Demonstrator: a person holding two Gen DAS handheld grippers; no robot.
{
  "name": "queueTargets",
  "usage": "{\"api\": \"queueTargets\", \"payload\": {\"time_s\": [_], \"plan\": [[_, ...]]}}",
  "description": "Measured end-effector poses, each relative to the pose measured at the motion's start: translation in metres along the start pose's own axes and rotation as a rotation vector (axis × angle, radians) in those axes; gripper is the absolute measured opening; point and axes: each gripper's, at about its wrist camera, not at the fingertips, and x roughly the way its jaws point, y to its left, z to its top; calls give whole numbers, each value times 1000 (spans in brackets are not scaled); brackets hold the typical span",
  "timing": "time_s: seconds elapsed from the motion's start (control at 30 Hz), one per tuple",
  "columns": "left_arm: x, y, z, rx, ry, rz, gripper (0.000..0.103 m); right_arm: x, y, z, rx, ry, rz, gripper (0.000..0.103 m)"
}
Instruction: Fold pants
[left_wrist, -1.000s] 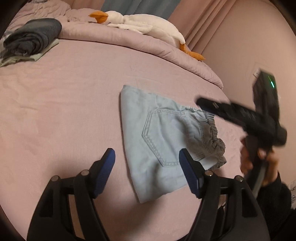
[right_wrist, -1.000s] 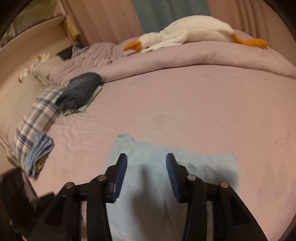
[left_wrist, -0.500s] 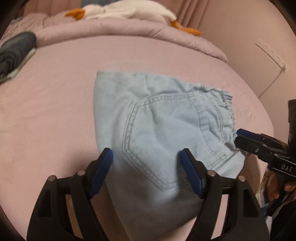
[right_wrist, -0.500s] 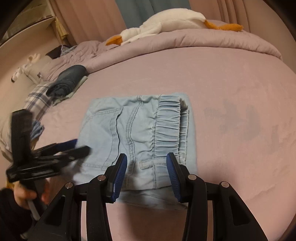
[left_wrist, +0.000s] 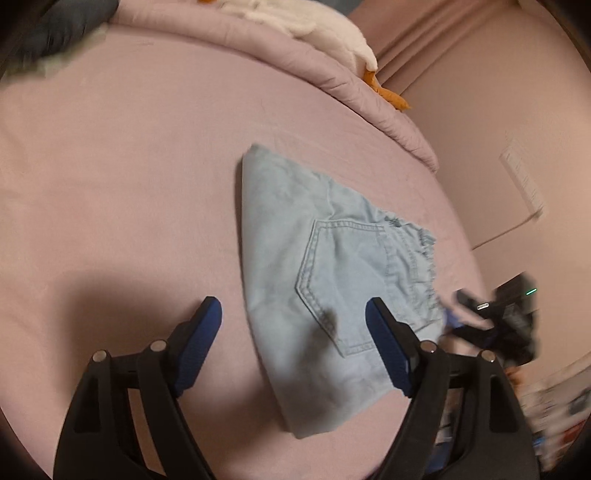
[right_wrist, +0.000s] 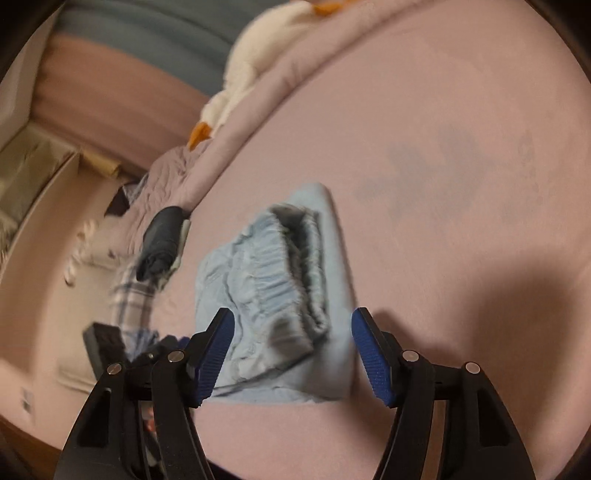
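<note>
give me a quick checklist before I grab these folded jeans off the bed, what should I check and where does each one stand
1. Light blue jeans folded into a compact stack: ok.
2. Jeans lying flat on the pink bed sheet: ok.
3. Left gripper clear of the cloth: ok, jaws opening, nothing pinched.
4. Right gripper clear: ok, jaws opening, elastic waistband ahead of them, not pinched.
5. Layers squarely aligned: cannot tell, both views are blurred.
6. Plush goose and dark folded clothes clear of the jeans: ok.
</note>
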Motion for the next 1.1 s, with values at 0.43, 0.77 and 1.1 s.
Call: {"api": "queueTargets", "payload": {"time_s": [0.43,0.77,1.1], "plan": [[28,-9,14,-18,62,-72,80,33,8,8,-41,107,-41,68],[41,-13,19,16,56,-74,84,50,10,14,-96,141,11,69],[51,-23,23,41,57,-66,90,53,8,17,-109,143,41,69]]}}
